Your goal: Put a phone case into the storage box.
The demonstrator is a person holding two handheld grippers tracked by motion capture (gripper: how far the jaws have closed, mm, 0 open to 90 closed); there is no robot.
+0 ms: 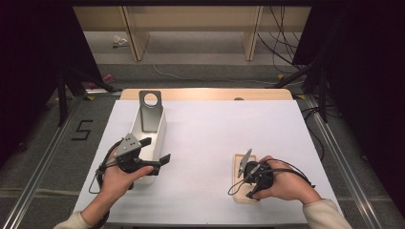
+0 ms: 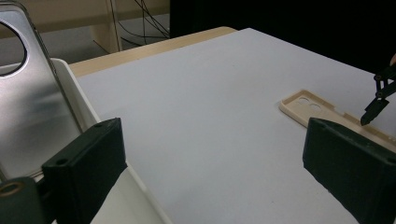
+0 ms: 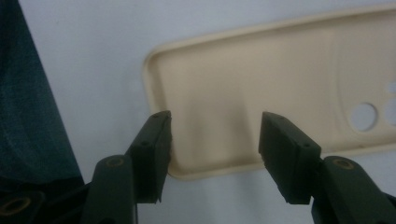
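A beige phone case [image 1: 242,195] lies flat, inside up, near the table's front right. My right gripper [image 1: 250,180] points down over its near end. In the right gripper view the jaws [image 3: 215,116] stand open astride one corner of the case [image 3: 289,88], and the pads do not press on it. A silver plate with a round hole [image 1: 150,110] leans upright in a white tray [image 1: 161,136] at the left. My left gripper [image 1: 156,149] is held level over the tray's near end, open and holding nothing [image 2: 212,144]. The left gripper view also shows the plate [image 2: 32,107] and the case [image 2: 317,109].
A white sheet [image 1: 210,138] covers the table, whose wooden edge [image 1: 205,94] shows at the back. Black stands [image 1: 62,90] and cables [image 1: 282,52] flank the table on the floor. A "5" mark [image 1: 82,130] sits on the floor at the left.
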